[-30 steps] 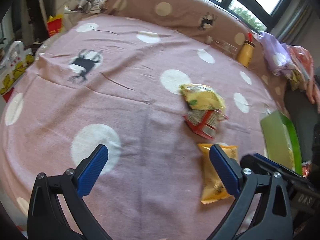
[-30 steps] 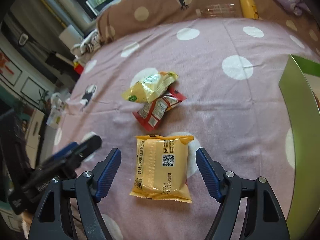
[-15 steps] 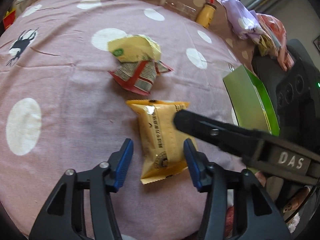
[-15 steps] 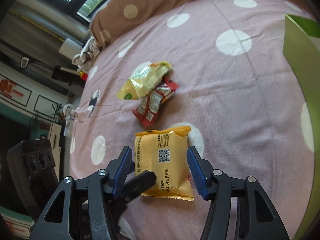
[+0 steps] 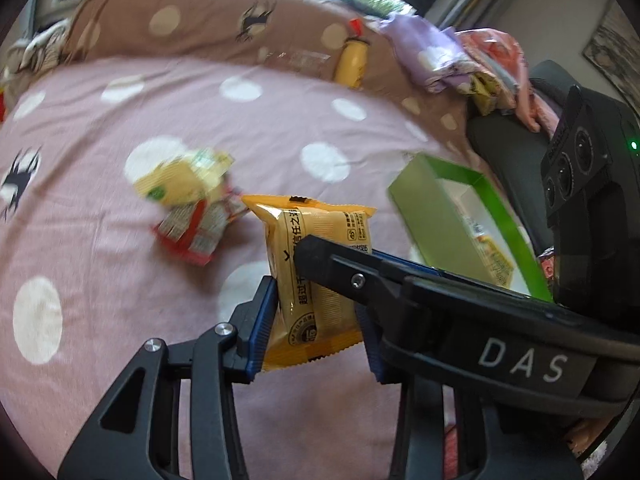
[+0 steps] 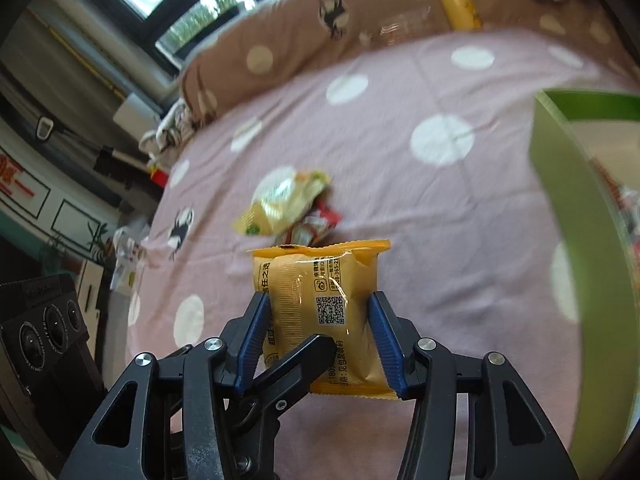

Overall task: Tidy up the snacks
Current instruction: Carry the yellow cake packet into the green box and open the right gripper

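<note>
While both hand-held grippers, left (image 5: 316,330) and right (image 6: 318,344), have just closed on the same orange snack packet (image 6: 320,300) at lower centre, apparently lifted off the bed (image 6: 400,208), opposing pulls could tear it short of the green box (image 6: 572,216).

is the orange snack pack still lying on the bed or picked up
Picked up: the orange snack pack is pinched by both the left gripper and right gripper, above the bedspread.

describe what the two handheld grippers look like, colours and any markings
Both the left gripper and the right gripper have black angular frames with triangular cut-outs, silver screws and ribbed blue pads on the jaws. The right one carries white "DAS" lettering and a black camera block with round lenses and a green light.
</note>
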Tool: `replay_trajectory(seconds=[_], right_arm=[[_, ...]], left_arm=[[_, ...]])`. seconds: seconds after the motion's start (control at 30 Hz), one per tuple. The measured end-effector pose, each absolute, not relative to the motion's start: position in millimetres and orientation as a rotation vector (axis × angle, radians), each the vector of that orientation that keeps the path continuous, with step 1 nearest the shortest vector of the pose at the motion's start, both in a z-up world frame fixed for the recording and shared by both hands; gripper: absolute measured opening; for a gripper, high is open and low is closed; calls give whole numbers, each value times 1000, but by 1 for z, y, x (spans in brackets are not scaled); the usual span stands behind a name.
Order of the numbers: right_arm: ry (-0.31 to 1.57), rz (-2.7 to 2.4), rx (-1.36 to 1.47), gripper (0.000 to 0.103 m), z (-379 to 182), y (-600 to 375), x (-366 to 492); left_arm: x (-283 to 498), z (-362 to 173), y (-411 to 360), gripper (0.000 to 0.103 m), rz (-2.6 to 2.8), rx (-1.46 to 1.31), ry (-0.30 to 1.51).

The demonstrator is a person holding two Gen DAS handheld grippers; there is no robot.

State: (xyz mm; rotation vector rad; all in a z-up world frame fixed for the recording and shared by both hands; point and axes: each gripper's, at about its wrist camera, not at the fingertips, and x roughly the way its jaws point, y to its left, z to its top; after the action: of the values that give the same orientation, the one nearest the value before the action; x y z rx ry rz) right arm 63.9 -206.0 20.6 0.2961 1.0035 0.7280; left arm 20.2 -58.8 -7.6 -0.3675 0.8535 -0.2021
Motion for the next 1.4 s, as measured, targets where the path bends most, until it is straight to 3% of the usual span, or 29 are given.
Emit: replay_trajectory(seconds=[0.5,0.9,1.4], right_arm=[[707,433,551,54,52,-352,89],[779,266,709,54,13,-415,111],[884,156,745,48,-13,-426,121]], left_arm=[[77,49,-185,37,-497,-154,696],[121,27,-256,34,-589,-76,818],[137,-2,-270,32,-596,-105,927]])
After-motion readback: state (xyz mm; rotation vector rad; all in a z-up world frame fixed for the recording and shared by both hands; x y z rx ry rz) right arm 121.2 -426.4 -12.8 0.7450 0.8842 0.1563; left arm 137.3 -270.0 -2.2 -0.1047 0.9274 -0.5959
